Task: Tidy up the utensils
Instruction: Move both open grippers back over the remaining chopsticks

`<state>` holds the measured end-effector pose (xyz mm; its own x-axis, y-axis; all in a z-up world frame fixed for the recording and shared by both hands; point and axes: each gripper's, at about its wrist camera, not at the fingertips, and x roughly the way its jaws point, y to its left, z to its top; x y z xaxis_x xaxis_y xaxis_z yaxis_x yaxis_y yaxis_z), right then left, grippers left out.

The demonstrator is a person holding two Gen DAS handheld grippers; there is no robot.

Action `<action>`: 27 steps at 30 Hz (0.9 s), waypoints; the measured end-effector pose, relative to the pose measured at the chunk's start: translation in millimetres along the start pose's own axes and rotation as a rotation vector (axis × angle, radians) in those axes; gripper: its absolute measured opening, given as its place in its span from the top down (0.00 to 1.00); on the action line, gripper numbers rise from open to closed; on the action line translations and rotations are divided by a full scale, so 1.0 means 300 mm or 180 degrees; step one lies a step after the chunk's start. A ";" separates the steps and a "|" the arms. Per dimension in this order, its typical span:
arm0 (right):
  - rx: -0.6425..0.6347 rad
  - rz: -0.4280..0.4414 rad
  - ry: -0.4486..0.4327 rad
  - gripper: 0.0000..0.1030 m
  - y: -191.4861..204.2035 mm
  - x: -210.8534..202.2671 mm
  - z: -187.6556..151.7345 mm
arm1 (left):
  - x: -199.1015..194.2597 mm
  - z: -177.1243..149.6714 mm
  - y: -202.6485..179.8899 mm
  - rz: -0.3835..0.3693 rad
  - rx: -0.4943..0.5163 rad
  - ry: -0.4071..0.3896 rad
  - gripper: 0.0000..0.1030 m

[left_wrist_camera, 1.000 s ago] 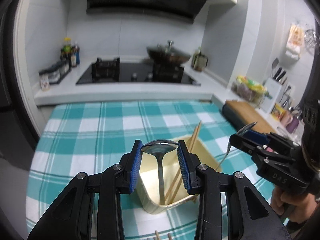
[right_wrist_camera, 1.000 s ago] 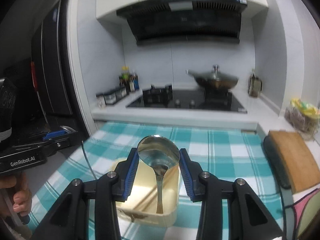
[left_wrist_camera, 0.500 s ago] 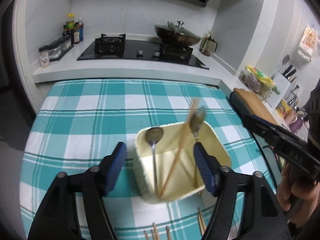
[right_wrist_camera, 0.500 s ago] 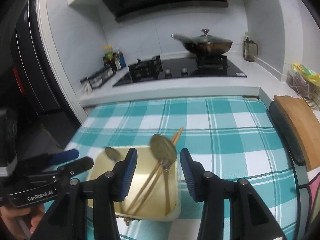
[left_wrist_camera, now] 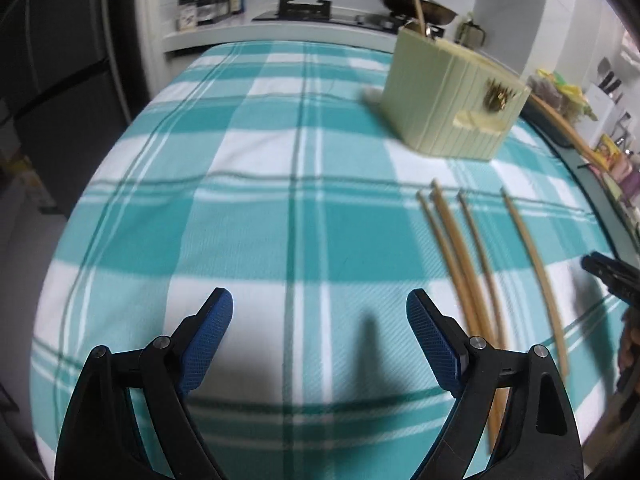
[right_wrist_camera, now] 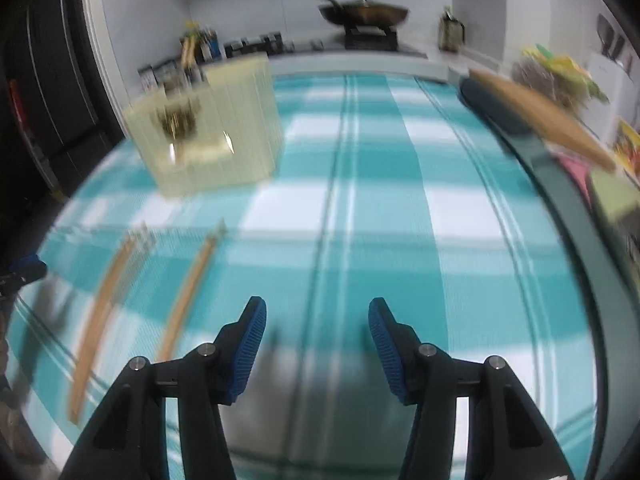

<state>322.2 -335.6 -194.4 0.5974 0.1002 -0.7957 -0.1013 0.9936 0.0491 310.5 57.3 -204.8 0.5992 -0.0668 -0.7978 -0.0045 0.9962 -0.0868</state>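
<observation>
A cream utensil holder (left_wrist_camera: 448, 92) stands on the teal checked tablecloth (left_wrist_camera: 256, 216), with a chopstick and a spoon tip showing above its rim. It also shows blurred in the right wrist view (right_wrist_camera: 208, 128). Several wooden chopsticks (left_wrist_camera: 476, 264) lie on the cloth in front of it, seen blurred in the right wrist view (right_wrist_camera: 144, 304). My left gripper (left_wrist_camera: 320, 312) is open and empty, low over the cloth, left of the chopsticks. My right gripper (right_wrist_camera: 316, 320) is open and empty, right of the chopsticks; its tip shows in the left wrist view (left_wrist_camera: 612, 276).
A wooden cutting board (right_wrist_camera: 540, 112) lies along the table's right edge. Behind the table runs a counter with a stove and a lidded wok (right_wrist_camera: 364, 10) and spice jars (left_wrist_camera: 212, 4). A knife block and bags (left_wrist_camera: 580, 88) stand at the far right.
Both grippers let go of their spoons into the holder, opened wide and dropped back low over the cloth. The holder is now far ahead and the loose chopsticks are close.
</observation>
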 end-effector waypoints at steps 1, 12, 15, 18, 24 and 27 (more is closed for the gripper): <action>0.0013 -0.0066 0.0009 0.47 -0.003 0.003 -0.036 | 0.011 -0.018 0.003 0.0047 0.0000 0.0005 0.13; 0.0002 -0.0258 -0.0075 0.46 0.001 0.002 -0.108 | 0.053 -0.055 -0.015 0.0204 0.0102 0.0040 0.04; -0.0009 -0.0285 -0.0076 0.45 0.006 0.007 -0.106 | 0.052 -0.058 -0.014 0.0197 0.0105 0.0043 0.03; -0.0007 -0.0279 -0.0077 0.45 0.007 0.007 -0.106 | 0.054 -0.058 -0.018 0.0201 0.0115 0.0050 0.02; -0.0007 -0.0277 -0.0079 0.45 0.006 0.007 -0.106 | 0.057 -0.057 -0.021 0.0204 0.0127 0.0060 0.01; -0.0007 -0.0276 -0.0082 0.45 0.006 0.008 -0.106 | 0.057 -0.057 -0.021 0.0205 0.0117 0.0057 0.01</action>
<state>298.1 -335.3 -215.3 0.6241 0.0151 -0.7812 -0.0500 0.9985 -0.0207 307.1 48.9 -228.1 0.5843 -0.0033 -0.8115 -0.0127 0.9998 -0.0132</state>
